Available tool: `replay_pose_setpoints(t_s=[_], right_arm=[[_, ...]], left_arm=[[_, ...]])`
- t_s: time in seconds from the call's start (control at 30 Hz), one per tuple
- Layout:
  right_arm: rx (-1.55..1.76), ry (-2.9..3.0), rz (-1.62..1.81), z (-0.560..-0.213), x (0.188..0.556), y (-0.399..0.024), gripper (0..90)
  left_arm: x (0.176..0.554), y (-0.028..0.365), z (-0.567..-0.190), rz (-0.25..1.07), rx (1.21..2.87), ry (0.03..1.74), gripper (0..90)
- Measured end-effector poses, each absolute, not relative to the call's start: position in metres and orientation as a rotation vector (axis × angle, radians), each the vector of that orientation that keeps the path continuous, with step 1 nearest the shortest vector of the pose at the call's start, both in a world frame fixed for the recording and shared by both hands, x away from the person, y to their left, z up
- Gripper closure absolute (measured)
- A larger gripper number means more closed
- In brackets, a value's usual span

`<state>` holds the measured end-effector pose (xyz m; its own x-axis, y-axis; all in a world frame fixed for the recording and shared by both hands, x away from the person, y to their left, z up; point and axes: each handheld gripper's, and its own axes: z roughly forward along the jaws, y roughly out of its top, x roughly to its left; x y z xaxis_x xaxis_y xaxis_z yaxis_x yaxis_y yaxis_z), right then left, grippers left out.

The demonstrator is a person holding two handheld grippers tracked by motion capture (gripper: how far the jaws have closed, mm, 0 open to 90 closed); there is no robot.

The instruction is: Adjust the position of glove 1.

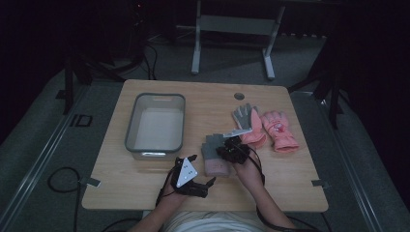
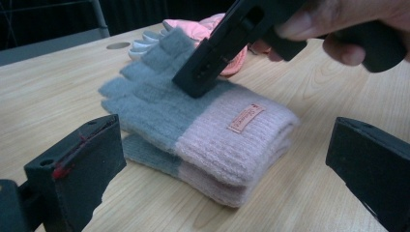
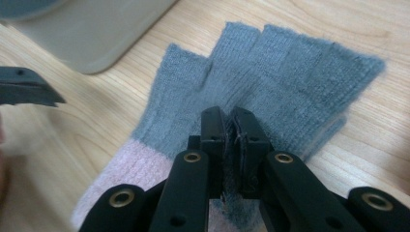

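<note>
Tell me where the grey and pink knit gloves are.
High view: knit gloves lie stacked at the table's near middle, right of the bin, under the right gripper.

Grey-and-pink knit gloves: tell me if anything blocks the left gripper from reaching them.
Nothing visible does. The left gripper faces the knit gloves across bare table, jaws open. The right gripper sits shut on top, farther back.

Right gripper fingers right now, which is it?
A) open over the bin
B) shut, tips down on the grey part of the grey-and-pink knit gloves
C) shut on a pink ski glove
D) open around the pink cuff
B: in the right gripper view the right gripper has its fingers pressed together, tips on the grey part of the grey-and-pink knit gloves; the left gripper view shows it on that grey part too.
</note>
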<state>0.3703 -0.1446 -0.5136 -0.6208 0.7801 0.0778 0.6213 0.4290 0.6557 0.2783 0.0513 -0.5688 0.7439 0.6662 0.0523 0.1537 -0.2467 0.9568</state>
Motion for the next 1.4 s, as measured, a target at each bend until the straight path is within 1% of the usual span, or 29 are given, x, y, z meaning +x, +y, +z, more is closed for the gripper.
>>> replay_pose_setpoints(t_s=[0.13, 0.27, 0.47, 0.53, 0.63, 0.77, 0.83, 0.87, 0.9, 0.97, 1.07, 1.13, 1.2, 1.27, 1.4], right_arm=[[1.245, 2.463, 0.946, -0.524, 0.375, -0.144, 83.5], [1.255, 2.492, 0.936, -0.535, 0.378, -0.143, 79.7], [1.22, 2.535, 0.956, -0.537, 0.378, -0.144, 79.5], [1.192, 2.564, 0.971, -0.537, 0.377, -0.143, 79.2], [1.165, 2.568, 0.975, -0.538, 0.375, -0.141, 74.5], [1.179, 2.549, 1.031, -0.529, 0.377, -0.149, 61.9], [1.186, 2.532, 1.049, -0.524, 0.378, -0.152, 60.2], [1.19, 2.513, 1.063, -0.519, 0.379, -0.156, 57.8], [1.188, 2.484, 1.085, -0.509, 0.383, -0.163, 55.9], [1.202, 2.461, 1.092, -0.502, 0.388, -0.168, 55.4], [1.236, 2.45, 1.102, -0.5, 0.395, -0.172, 56.2], [1.279, 2.446, 1.103, -0.503, 0.401, -0.174, 57.2], [1.335, 2.449, 1.089, -0.508, 0.408, -0.174, 57.8], [1.379, 2.449, 1.081, -0.513, 0.412, -0.174, 57.8], [1.446, 2.439, 1.033, -0.523, 0.421, -0.174, 57.1]], left_arm=[[0.28, 0.052, -0.569, 0.533, 1.798, 0.642, 0.0], [0.28, 0.051, -0.568, 0.533, 1.817, 0.646, 0.0], [0.277, 0.047, -0.569, 0.583, 1.833, 0.643, 0.0], [0.277, 0.046, -0.568, 0.578, 1.835, 0.635, 0.0], [0.277, 0.043, -0.568, 0.581, 1.842, 0.608, 0.0], [0.277, 0.042, -0.566, 0.541, 1.871, 0.547, 0.0], [0.277, 0.043, -0.565, 0.534, 1.87, 0.533, 0.5], [0.277, 0.043, -0.565, 0.534, 1.87, 0.533, 0.5], [0.277, 0.044, -0.558, 0.565, 1.894, 0.545, 5.1], [0.279, 0.044, -0.552, 0.483, 1.912, 0.59, 5.9], [0.281, 0.041, -0.551, 0.483, 1.968, 0.633, 7.9], [0.281, 0.038, -0.55, 0.508, 2.0, 0.592, 8.9], [0.285, 0.036, -0.55, 0.48, 2.016, 0.57, 11.4], [0.289, 0.033, -0.552, 0.507, 2.049, 0.553, 13.6], [0.294, 0.026, -0.556, 0.493, 2.113, 0.475, 14.1]])
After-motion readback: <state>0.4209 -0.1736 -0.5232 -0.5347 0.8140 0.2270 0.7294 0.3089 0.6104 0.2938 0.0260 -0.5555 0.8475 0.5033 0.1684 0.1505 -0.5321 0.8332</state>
